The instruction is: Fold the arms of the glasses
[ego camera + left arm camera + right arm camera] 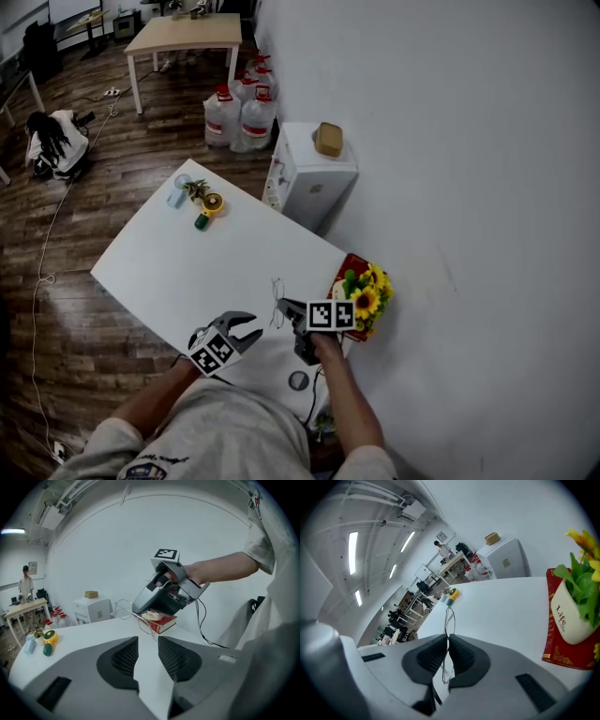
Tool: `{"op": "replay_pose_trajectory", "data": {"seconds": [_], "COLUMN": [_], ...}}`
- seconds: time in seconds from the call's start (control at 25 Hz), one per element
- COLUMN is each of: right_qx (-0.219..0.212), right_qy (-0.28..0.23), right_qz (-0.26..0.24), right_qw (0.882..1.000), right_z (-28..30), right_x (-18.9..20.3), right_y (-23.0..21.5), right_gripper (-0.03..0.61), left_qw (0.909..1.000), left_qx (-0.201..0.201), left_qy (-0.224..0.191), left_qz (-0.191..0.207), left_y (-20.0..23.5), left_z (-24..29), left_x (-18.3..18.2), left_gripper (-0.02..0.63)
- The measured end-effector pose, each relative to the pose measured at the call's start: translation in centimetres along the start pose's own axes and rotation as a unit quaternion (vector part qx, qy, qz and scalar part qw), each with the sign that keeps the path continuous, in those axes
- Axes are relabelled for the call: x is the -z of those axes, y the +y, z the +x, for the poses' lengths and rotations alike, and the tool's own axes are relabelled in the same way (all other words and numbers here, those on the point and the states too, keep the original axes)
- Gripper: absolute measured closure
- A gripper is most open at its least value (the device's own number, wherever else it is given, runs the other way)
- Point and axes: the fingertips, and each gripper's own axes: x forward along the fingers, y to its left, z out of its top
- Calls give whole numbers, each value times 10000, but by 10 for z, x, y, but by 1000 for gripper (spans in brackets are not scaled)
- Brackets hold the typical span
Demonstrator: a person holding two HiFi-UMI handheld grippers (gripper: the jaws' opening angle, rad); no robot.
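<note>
The thin wire-framed glasses point(278, 302) hang a little above the white table point(169, 262), near its right side. My right gripper point(287, 308) is shut on them; in the right gripper view its pads clamp the frame and the lenses point(449, 618) stick out past the tips of this gripper point(448, 644). My left gripper point(247, 330) sits just left of the glasses, open, with nothing between its pads. In the left gripper view this gripper point(148, 641) faces the glasses point(125, 609) and the right gripper point(161, 597), a short gap away.
A white pot of sunflowers point(367, 295) on a red book point(569, 656) stands at the table's right edge by the wall. A yellow-green toy point(208, 206) and a small blue item point(176, 195) lie at the far end. A cable and a round disc point(298, 380) lie close to me.
</note>
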Motion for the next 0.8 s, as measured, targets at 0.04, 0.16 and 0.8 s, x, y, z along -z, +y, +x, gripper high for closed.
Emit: {"op": "replay_pose_trajectory", "data": {"seconds": [0.04,0.16,0.8], "right_qx": [20,92,832], "right_qy": [-13,-127,-337], "right_qz": [-33,-144,-1262], "right_qw": [10000,9998,9879], "right_z": [0,2,16], "right_x": [0,2,46], "right_y": [-1,-2,-11], "right_gripper": [558,558,558], "left_qw": [9999,9983,9807], "left_qx": [-120,-498,-1665], "left_qy": [-22,-125,-421], "left_qz": [-54,-289,-931], "left_y": [9,38,115], "left_z": [-3,-20,-81], "left_x": [0,-1,5], "left_gripper": [495,495,600]}}
